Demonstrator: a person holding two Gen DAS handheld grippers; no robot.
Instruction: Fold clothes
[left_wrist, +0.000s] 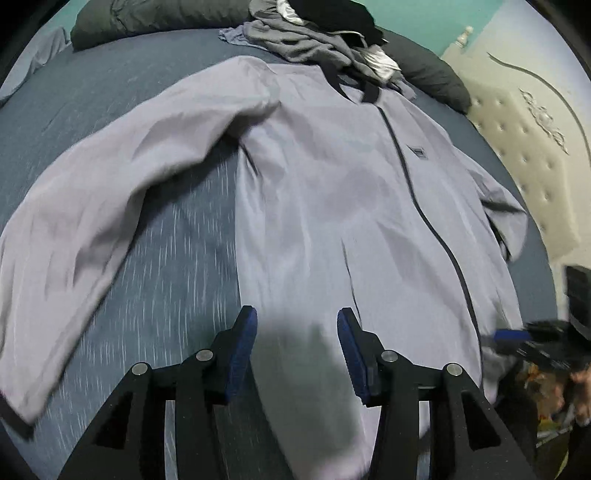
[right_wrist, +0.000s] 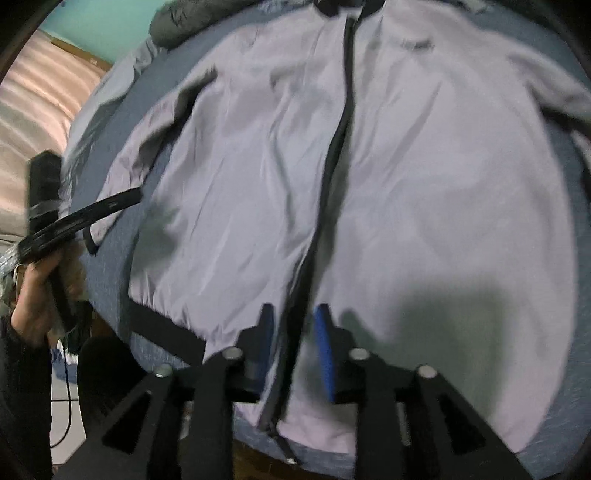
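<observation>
A light lavender-grey zip jacket (left_wrist: 332, 192) lies front-up, spread flat on the blue bed (left_wrist: 177, 251). Its dark zipper (right_wrist: 332, 155) runs down the middle. One sleeve (left_wrist: 92, 206) stretches out to the left. My left gripper (left_wrist: 297, 321) is open and empty, hovering over the jacket's lower part. My right gripper (right_wrist: 293, 317) is open, its blue-padded fingers straddling the zipper near the dark hem band (right_wrist: 162, 325). The right gripper also shows at the right edge of the left wrist view (left_wrist: 517, 338), and the left one at the left of the right wrist view (right_wrist: 81, 218).
A pile of grey and dark clothes (left_wrist: 314, 33) and dark pillows (left_wrist: 432, 81) lie at the head of the bed. A cream tufted headboard (left_wrist: 524, 147) stands at the right. The bed's near edge (right_wrist: 317, 461) is just below the jacket hem.
</observation>
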